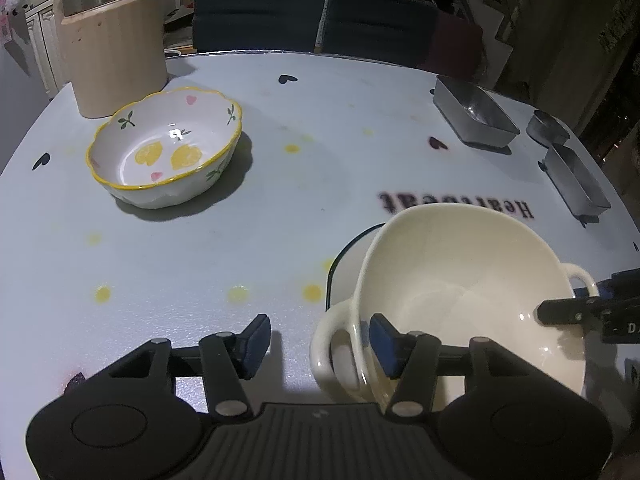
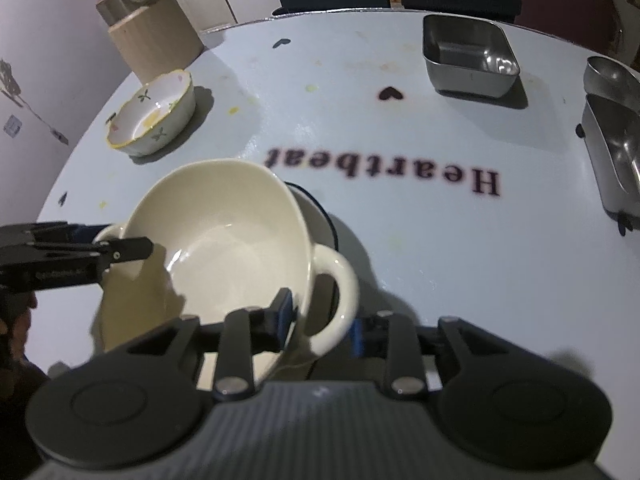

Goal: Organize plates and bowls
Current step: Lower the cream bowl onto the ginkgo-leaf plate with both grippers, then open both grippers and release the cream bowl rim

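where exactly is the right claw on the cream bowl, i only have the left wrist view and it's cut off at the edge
Observer: The right claw straddles the cream bowl: one finger inside the wall, the other outside the right handle.
Operator: is it clamped yet
Observer: The handle fills most of the gap; whether the fingers press it I cannot tell.
Operator: anything in the way to the right of that handle
Observer: Only printed tablecloth lies between it and the steel tray at the table's edge.

Dark chairs (image 1: pixel 316 16) stand behind the pale, heart-printed table (image 1: pixel 280 240); white cabinets (image 1: pixel 40 44) sit left.
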